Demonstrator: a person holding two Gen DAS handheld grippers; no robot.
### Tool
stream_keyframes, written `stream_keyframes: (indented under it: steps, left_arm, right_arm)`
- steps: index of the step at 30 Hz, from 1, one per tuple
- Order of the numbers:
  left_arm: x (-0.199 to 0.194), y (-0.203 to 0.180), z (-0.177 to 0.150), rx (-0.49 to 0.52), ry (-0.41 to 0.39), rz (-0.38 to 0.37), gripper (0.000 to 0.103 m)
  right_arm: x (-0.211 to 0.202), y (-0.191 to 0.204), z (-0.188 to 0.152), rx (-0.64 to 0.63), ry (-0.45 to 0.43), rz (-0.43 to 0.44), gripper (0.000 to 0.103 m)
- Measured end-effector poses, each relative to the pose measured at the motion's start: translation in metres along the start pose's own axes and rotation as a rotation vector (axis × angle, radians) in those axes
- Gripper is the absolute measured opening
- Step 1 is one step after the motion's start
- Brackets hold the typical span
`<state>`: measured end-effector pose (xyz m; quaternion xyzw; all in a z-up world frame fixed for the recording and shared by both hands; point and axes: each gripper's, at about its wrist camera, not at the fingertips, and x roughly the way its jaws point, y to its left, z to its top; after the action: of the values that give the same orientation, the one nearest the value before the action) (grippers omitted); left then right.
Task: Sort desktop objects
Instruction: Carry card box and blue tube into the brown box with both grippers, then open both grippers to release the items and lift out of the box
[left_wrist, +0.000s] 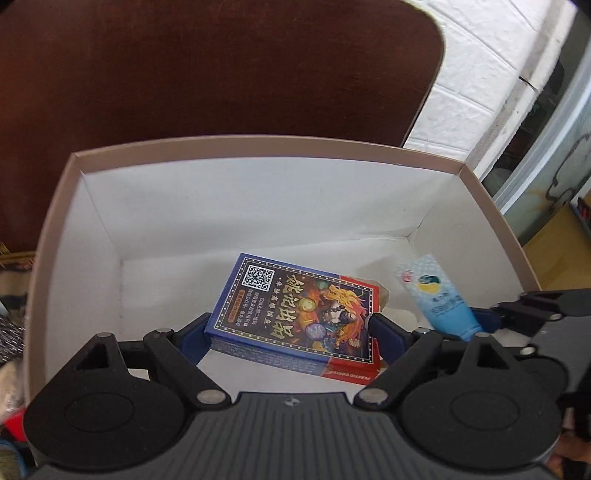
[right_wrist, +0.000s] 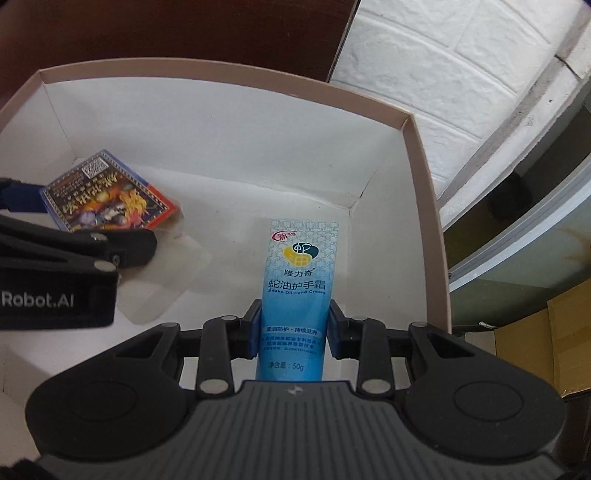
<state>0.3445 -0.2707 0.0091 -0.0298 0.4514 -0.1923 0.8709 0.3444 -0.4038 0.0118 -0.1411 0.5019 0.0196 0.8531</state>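
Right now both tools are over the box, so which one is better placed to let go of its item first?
Probably the left. Its tool holds the card pack low over the box floor. The right tool grips the hand cream tube, which looks higher.

The open cardboard box (left_wrist: 258, 147) fills the centre of both views. The deck of playing cards (left_wrist: 295, 314) sits low in the centre of the left wrist view, inside the box, between the left gripper (left_wrist: 288, 332) fingers. The hand cream tube (right_wrist: 295, 288) stands right of the cards, between the right gripper (right_wrist: 293, 332) fingers. A wooden chair back (left_wrist: 184, 74) rises behind the box, with the brick wall (right_wrist: 443, 66) at upper right.
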Motion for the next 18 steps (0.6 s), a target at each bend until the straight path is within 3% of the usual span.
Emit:
stream_keyframes:
  steps: [4, 8, 10, 12, 15, 18]
  left_arm:
    - [0.001, 0.001, 0.0, 0.026, -0.013, 0.032, 0.092]
    - [0.006, 0.007, 0.0, 0.01, 0.059, 0.015, 0.096]
    - [0.009, 0.008, 0.001, -0.006, 0.09, 0.012, 0.099]
    - [0.011, 0.011, 0.002, -0.021, 0.13, 0.021, 0.099]
    - [0.021, 0.01, 0.004, -0.007, 0.213, 0.001, 0.099]
    - [0.015, 0.01, 0.002, 0.006, 0.194, -0.033, 0.099]
  right_arm:
    - [0.01, 0.002, 0.007, -0.017, 0.028, -0.006, 0.033]
    - [0.012, 0.009, 0.004, -0.02, 0.064, 0.008, 0.035]
    - [0.011, 0.012, 0.003, -0.033, 0.076, 0.033, 0.043]
    - [0.007, 0.016, 0.002, -0.055, 0.079, 0.064, 0.058]
    - [0.001, 0.02, -0.001, -0.092, 0.076, 0.065, 0.067]
    - [-0.01, 0.02, -0.004, -0.09, 0.052, 0.084, 0.072]
